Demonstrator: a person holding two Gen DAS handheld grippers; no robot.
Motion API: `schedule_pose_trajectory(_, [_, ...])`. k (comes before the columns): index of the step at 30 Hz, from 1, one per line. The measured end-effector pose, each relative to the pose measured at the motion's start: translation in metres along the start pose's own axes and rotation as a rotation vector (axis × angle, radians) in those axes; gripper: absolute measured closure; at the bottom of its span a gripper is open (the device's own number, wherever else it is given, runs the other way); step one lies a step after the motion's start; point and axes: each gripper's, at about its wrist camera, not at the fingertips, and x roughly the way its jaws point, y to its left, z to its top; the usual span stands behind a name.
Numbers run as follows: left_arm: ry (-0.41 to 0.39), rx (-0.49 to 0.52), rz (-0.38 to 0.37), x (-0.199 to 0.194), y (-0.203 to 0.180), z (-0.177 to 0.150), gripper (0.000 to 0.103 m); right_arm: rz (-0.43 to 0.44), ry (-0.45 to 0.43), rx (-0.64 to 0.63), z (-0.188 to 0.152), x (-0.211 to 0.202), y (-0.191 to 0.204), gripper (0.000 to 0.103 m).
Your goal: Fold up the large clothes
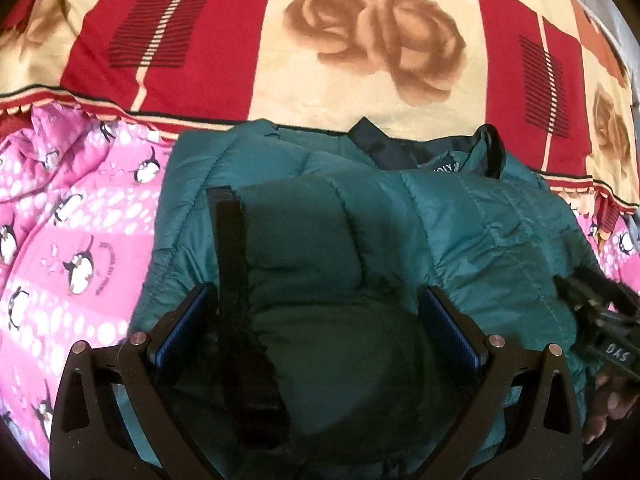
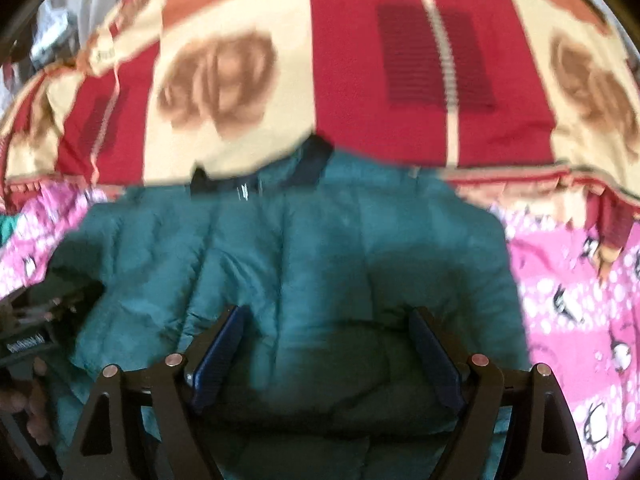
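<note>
**Teal puffer jacket: handling properties and position against both claws**

I have the teal puffer jacket (image 1: pixel 460 240) lying on the bed, across a pink penguin-print quilt (image 1: pixel 72 240) and up against a red-and-cream rose blanket (image 1: pixel 360 40). Its dark collar (image 1: pixel 420 152) points away from me, toward the blanket.

Handling, as I judge it: the shell is quilted, puffy and shiny. I expect it to be light, soft and slippery, and to spring back when pressed. A shallow pinch on a padded panel is likely to slide off. I would take hold at a stitched seam, the hem, or the black strap (image 1: pixel 236 280) edge, where the layers are thinner and the pads can bite.

Left gripper (image 1: pixel 316 324): the jaws stand wide apart. A rounded bulge of the jacket fills the space between them, and the black strap runs just beside the left-hand pad. I cannot tell whether the pads press on the fabric; they look to straddle it loosely.

Right gripper (image 2: pixel 328 344): the jaws are likewise spread, with a padded fold of the jacket between them. This view is blurred, so I cannot confirm contact.

Each claw shows at the edge of the other's view, placing them side by side over the near part of the jacket.
</note>
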Motion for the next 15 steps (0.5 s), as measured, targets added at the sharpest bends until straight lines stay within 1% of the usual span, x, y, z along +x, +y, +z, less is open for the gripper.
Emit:
schedule_pose_trajectory(4, [0.000, 0.003, 0.002, 0.0014, -0.0005, -0.0013, 0.001, 0.020, 0.005, 0.020, -0.0002, 0.0026, -0.0041, 0.020])
schedule_pose_trajectory(7, [-0.001, 0.002, 0.002, 0.0026, -0.0001, -0.0018, 0.001, 0.010, 0.000, 0.013, -0.0039, 0.0053, -0.0033, 0.019])
schedule_pose_trajectory(15, [0.006, 0.000, 0.006, 0.0064, -0.0005, -0.0022, 0.000, 0.007, 0.008, 0.013, 0.0007, 0.0051, -0.0041, 0.017])
